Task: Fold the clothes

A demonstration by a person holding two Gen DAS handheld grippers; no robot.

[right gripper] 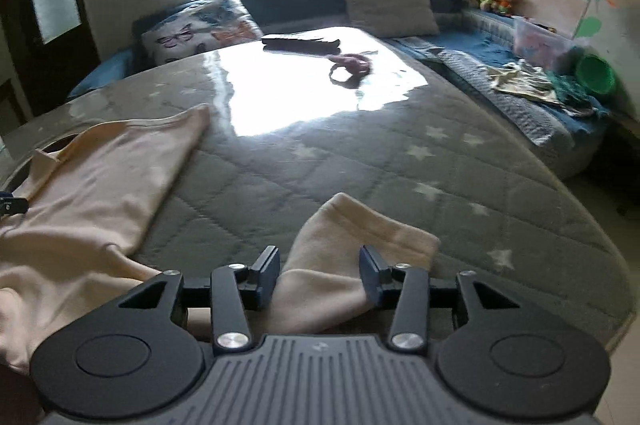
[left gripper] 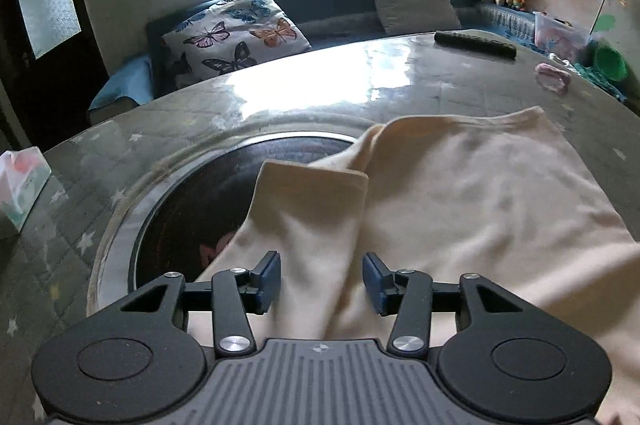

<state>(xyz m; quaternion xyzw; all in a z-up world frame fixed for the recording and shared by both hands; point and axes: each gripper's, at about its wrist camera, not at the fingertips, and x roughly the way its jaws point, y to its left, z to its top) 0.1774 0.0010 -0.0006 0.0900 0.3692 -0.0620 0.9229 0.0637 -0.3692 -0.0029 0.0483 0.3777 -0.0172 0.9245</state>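
Note:
A cream long-sleeved garment (left gripper: 472, 193) lies spread on the quilted table cover (left gripper: 280, 105). In the left wrist view its left sleeve (left gripper: 312, 209) runs forward between the fingers of my left gripper (left gripper: 322, 279), which is open just above it. In the right wrist view the garment body (right gripper: 100, 181) lies to the left and the other sleeve (right gripper: 352, 257) lies between the fingers of my right gripper (right gripper: 319, 275), which is open above it. Neither gripper holds cloth.
A dark round recess (left gripper: 208, 201) with a metal rim sits in the table under the left sleeve. A remote (left gripper: 474, 43) and a pink hair tie (left gripper: 554, 76) lie at the far side. A tissue pack (left gripper: 20, 181) is at the left. Cushioned benches surround the table (right gripper: 360, 153).

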